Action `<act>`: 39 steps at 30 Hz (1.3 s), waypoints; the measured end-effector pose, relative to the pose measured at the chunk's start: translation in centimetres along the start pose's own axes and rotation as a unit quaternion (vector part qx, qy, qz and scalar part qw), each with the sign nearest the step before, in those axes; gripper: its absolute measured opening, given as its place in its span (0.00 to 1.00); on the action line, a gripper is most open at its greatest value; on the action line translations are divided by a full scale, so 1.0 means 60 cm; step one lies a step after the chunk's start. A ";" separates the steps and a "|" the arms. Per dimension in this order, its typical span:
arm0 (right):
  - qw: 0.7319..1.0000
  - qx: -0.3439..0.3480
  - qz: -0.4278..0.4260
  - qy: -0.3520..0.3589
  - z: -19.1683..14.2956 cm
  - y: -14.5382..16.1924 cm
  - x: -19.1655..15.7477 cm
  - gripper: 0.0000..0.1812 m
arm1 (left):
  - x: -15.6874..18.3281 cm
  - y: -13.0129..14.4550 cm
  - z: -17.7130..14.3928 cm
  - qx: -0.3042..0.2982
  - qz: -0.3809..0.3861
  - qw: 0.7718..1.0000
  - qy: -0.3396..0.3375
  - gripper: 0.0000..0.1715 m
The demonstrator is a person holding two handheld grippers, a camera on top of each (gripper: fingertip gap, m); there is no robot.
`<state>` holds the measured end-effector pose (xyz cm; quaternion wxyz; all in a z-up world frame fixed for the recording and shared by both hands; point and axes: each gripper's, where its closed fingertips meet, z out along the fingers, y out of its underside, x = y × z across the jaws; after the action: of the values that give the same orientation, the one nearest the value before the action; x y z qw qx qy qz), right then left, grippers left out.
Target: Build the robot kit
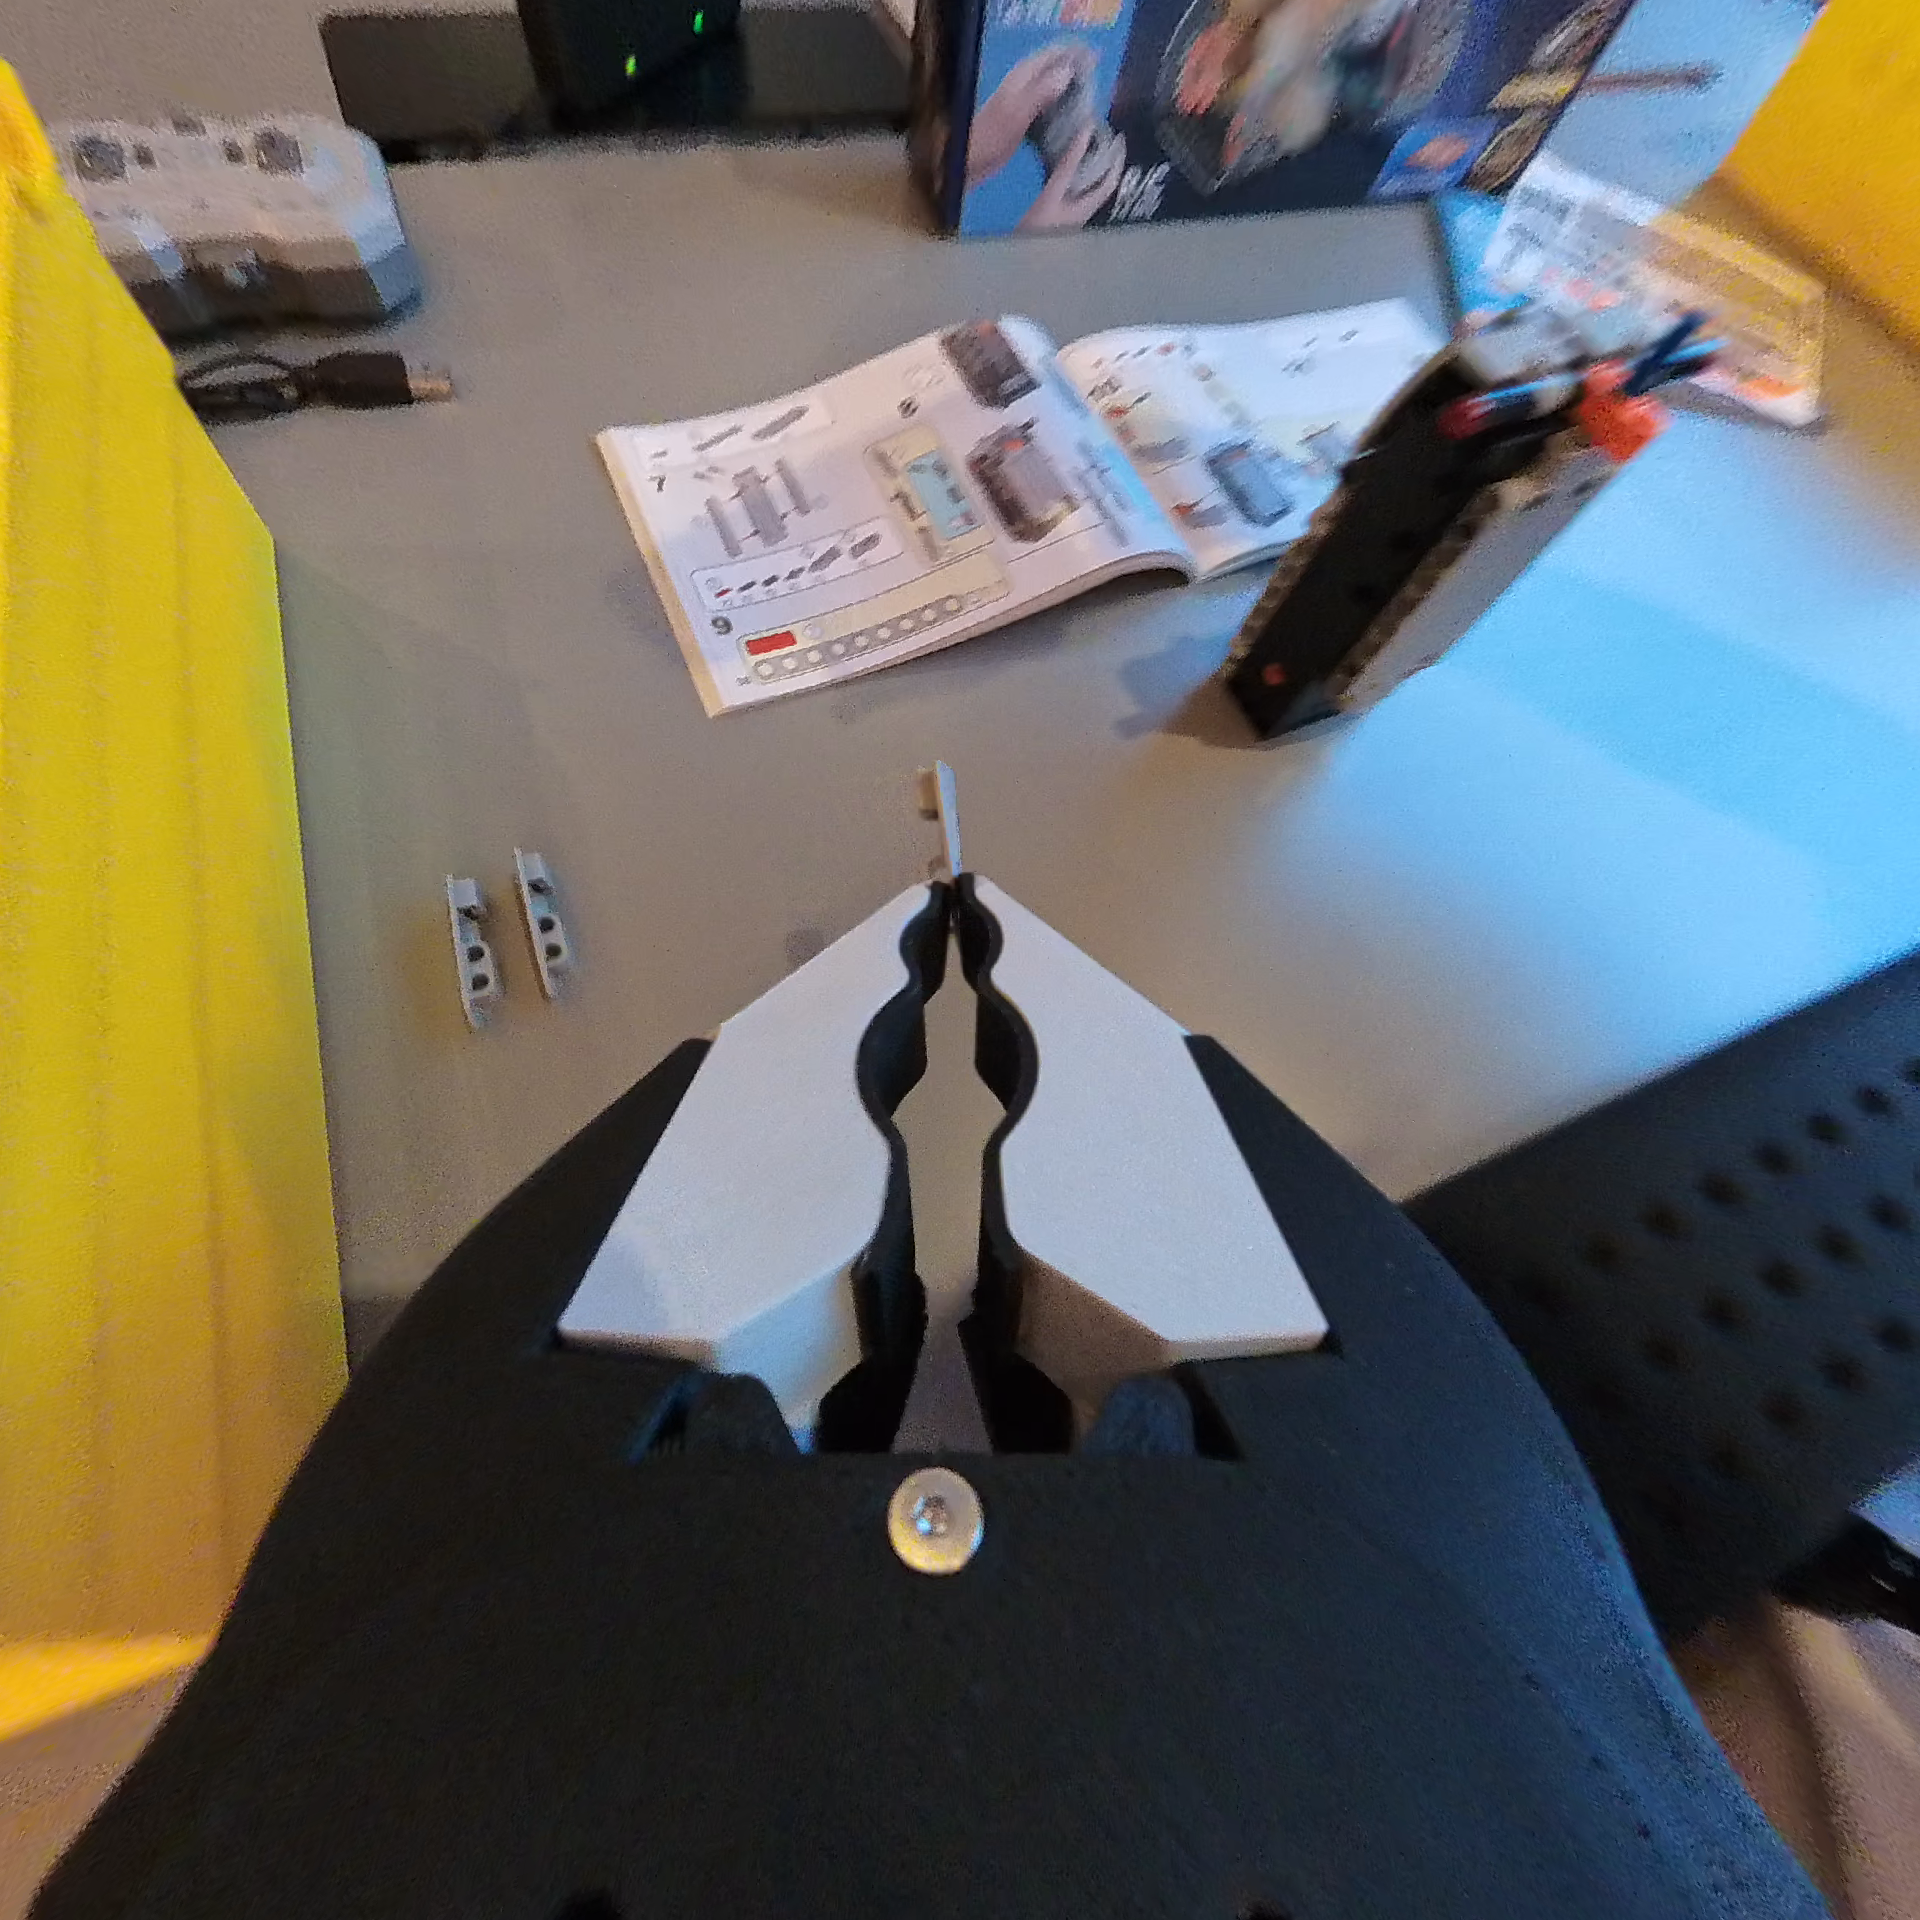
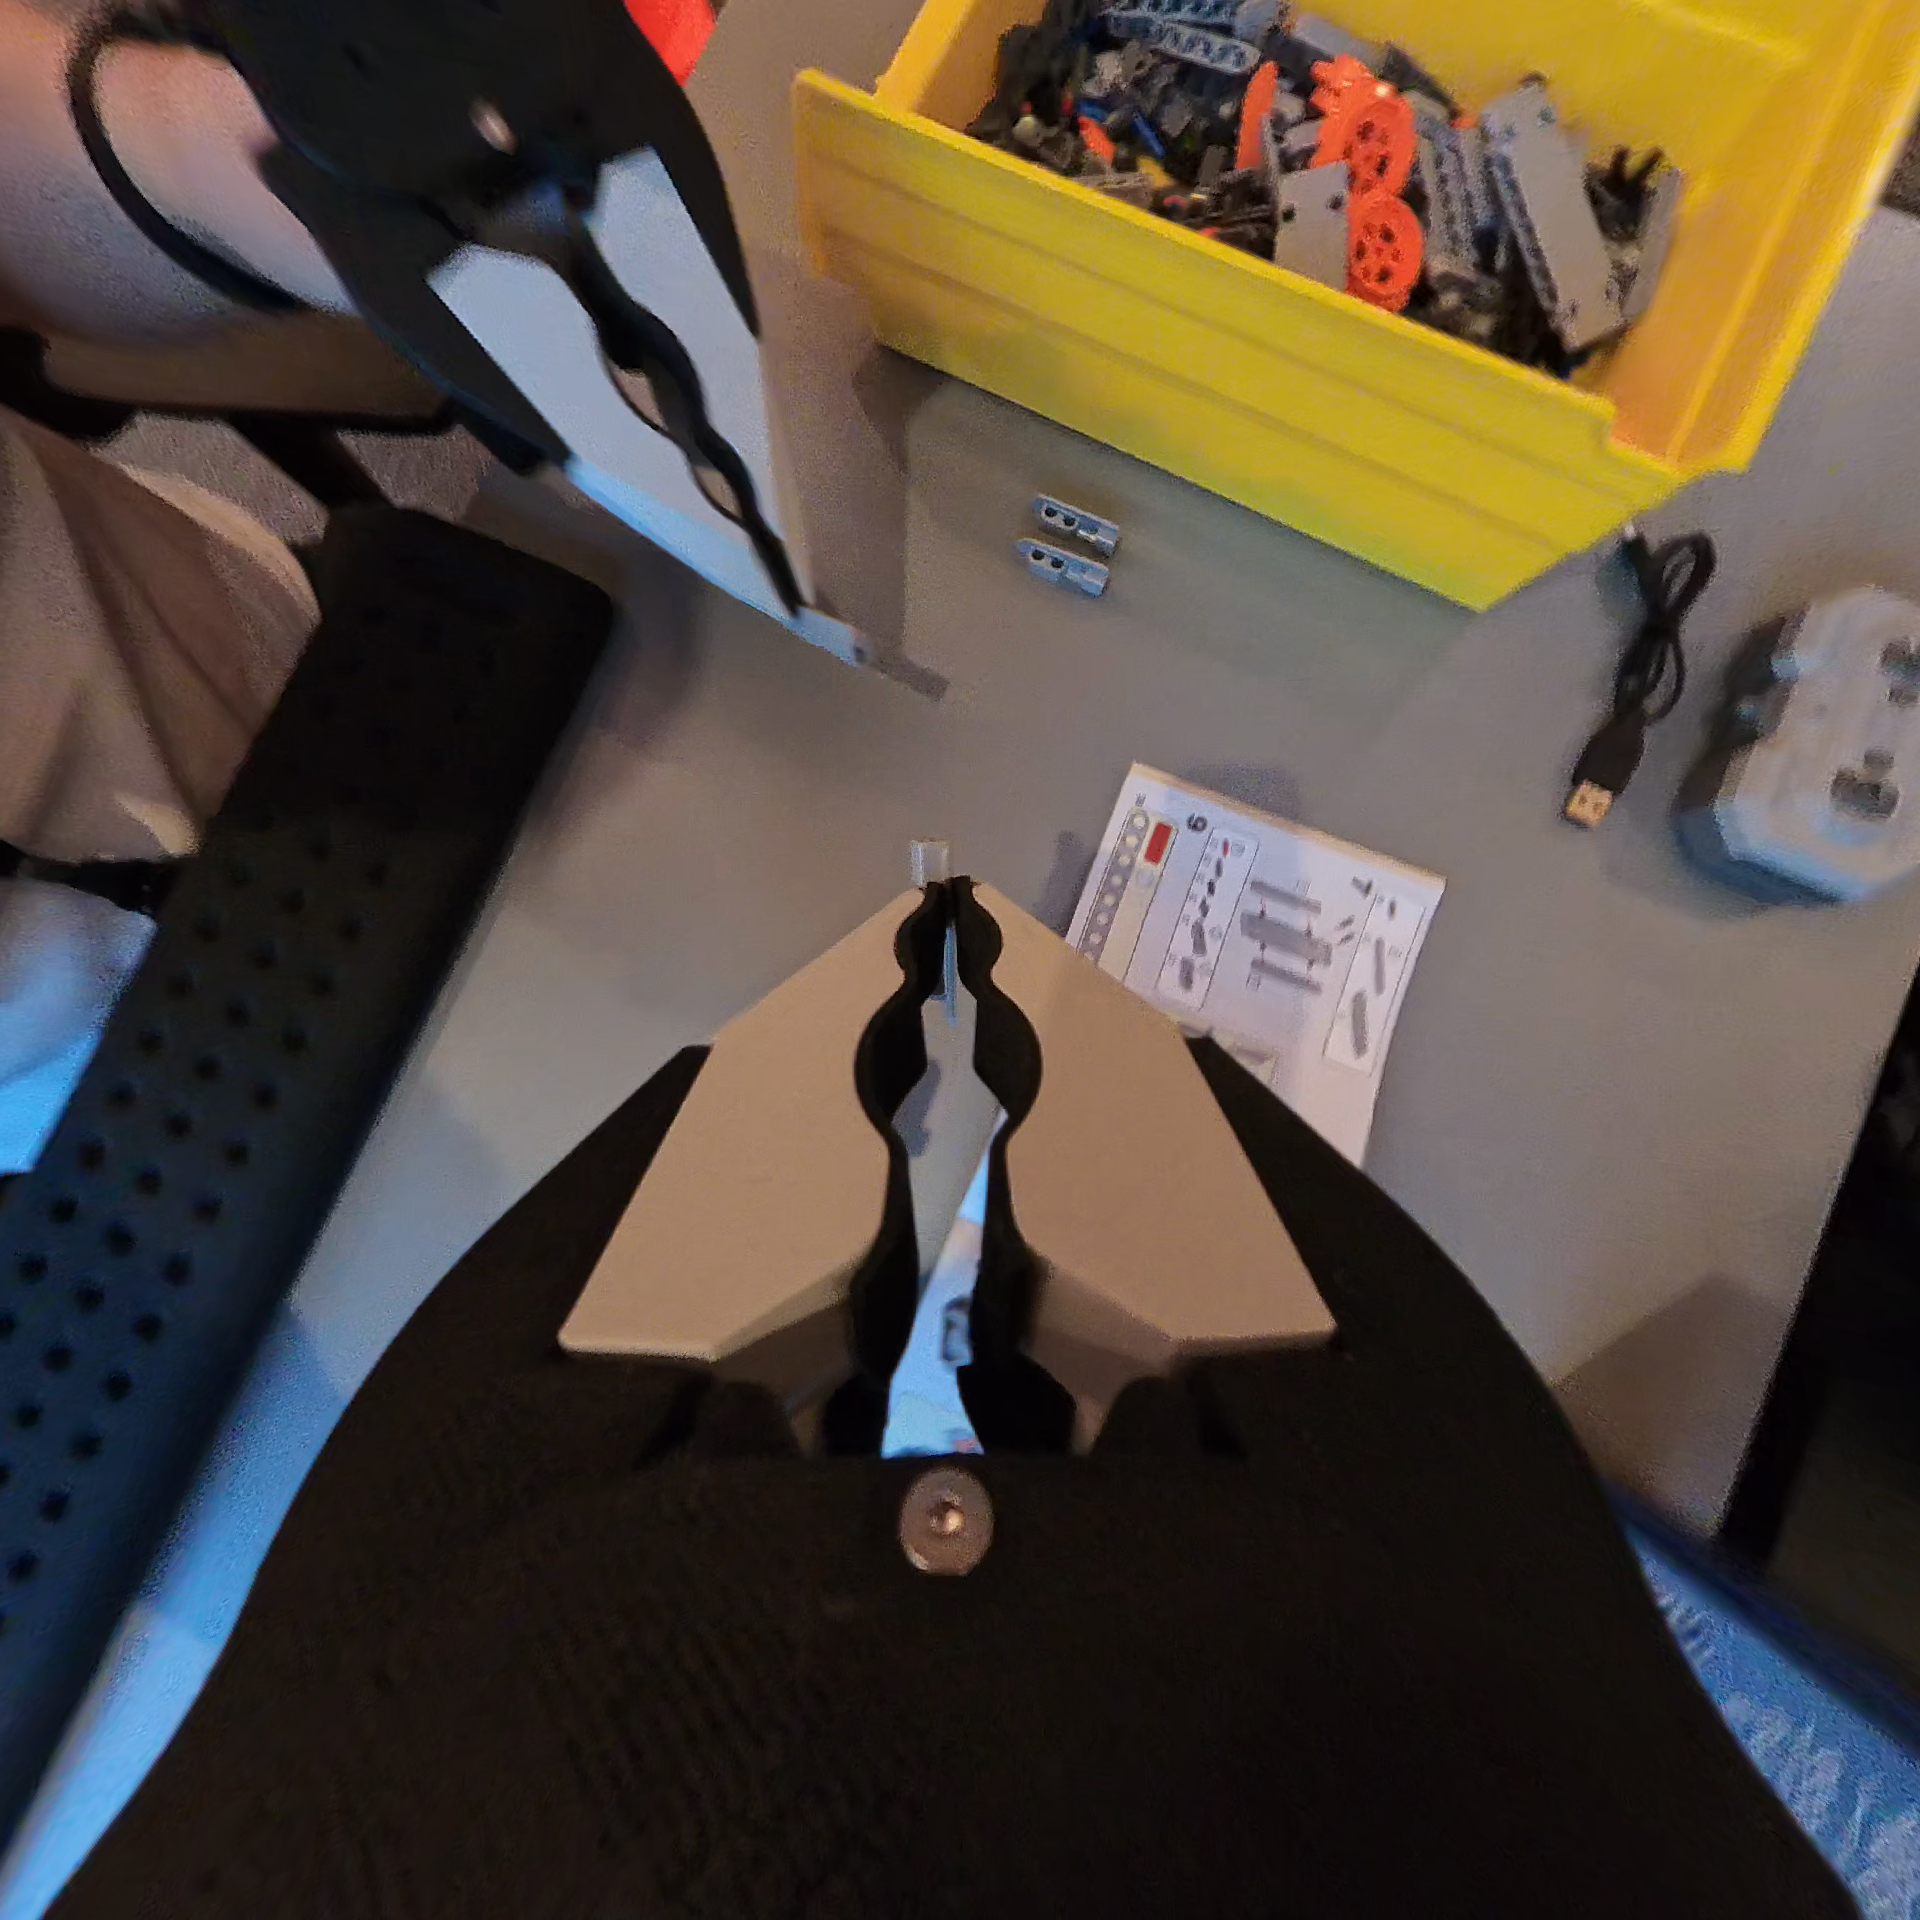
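My left gripper [image 1: 951, 888] is shut on a thin light-grey piece [image 1: 945, 821] that sticks out past its tips, above the grey table [image 1: 623, 1039]. Two small grey beams [image 1: 509, 935] lie side by side to its left. My right gripper [image 2: 951, 888] is shut on a small light-grey piece [image 2: 930, 862], above the table beside an instruction booklet [image 2: 1278, 935]. In the right wrist view the left gripper [image 2: 805, 608] shows at the upper left with its grey piece [image 2: 847, 639], near the two beams [image 2: 1070, 551]. A blurred black shape in the left wrist view [image 1: 1351, 561] looks like the right gripper.
A yellow bin [image 2: 1195, 343] full of building parts stands beyond the beams; its wall fills the left of the left wrist view [image 1: 125, 831]. The open booklet [image 1: 935, 499], a black cable [image 2: 1642, 675], a grey battery unit [image 2: 1829, 769], a picture box [image 1: 1247, 104] and a black perforated panel [image 2: 208, 1039] surround the spot.
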<state>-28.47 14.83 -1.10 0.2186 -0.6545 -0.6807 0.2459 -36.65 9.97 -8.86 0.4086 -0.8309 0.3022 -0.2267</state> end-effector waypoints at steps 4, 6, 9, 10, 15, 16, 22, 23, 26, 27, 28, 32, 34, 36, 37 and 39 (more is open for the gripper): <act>0.993 -0.062 -0.094 -0.040 0.070 -0.025 0.006 0.00 | 0.024 -0.013 -0.076 0.040 -0.007 0.999 0.011 0.00; 0.984 -0.098 -0.132 -0.070 0.113 -0.026 0.000 0.00 | 0.034 -0.015 -0.107 0.047 -0.007 0.999 0.015 0.00; 0.969 -0.134 -0.185 -0.097 0.168 -0.026 -0.006 0.00 | 0.044 -0.018 -0.146 0.056 -0.004 0.998 0.011 0.00; 0.964 -0.139 -0.202 -0.101 0.182 -0.027 -0.007 0.00 | 0.047 -0.020 -0.158 0.060 -0.002 0.998 0.009 0.00; 0.945 -0.161 -0.261 -0.112 0.238 -0.025 0.000 0.01 | 0.063 -0.028 -0.204 0.075 0.012 0.997 0.005 0.00; 0.941 -0.166 -0.273 -0.113 0.247 -0.024 0.003 0.01 | 0.067 -0.029 -0.211 0.078 0.012 0.997 0.010 0.00; 0.906 -0.183 -0.365 -0.113 0.291 -0.019 0.019 0.01 | 0.065 -0.036 -0.237 0.093 0.006 0.996 0.010 0.00; 0.901 -0.185 -0.374 -0.116 0.295 -0.018 0.020 0.00 | 0.064 -0.037 -0.240 0.096 0.004 0.995 0.009 0.00; 0.895 -0.177 -0.392 -0.115 0.304 -0.024 0.028 0.00 | 0.060 -0.038 -0.245 0.101 0.001 0.995 0.009 0.00; 0.894 -0.172 -0.396 -0.117 0.306 -0.027 0.028 0.00 | 0.059 -0.038 -0.245 0.102 0.000 0.995 0.009 0.00; 0.893 -0.169 -0.400 -0.120 0.309 -0.028 0.027 0.00 | 0.057 -0.038 -0.245 0.102 0.000 0.995 0.008 0.00; 0.882 -0.173 -0.421 -0.122 0.320 -0.022 0.031 0.01 | 0.051 -0.039 -0.239 0.103 -0.004 0.995 0.010 0.00; 0.882 -0.171 -0.421 -0.125 0.325 -0.022 0.032 0.01 | 0.048 -0.037 -0.236 0.102 -0.007 0.995 0.012 0.00; 0.880 -0.170 -0.424 -0.125 0.328 -0.021 0.033 0.01 | 0.045 -0.036 -0.233 0.100 -0.011 0.995 0.015 0.00; 0.880 -0.171 -0.425 -0.125 0.329 -0.020 0.034 0.01 | 0.044 -0.035 -0.232 0.100 -0.013 0.995 0.016 0.00; 0.880 -0.173 -0.424 -0.125 0.330 -0.019 0.037 0.01 | 0.042 -0.033 -0.231 0.098 -0.014 0.995 0.016 0.00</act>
<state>-41.75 16.03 -15.93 0.0982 -0.2950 -0.9464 0.0878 -42.88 1.71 0.89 0.4802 -0.7873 0.2728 -0.2742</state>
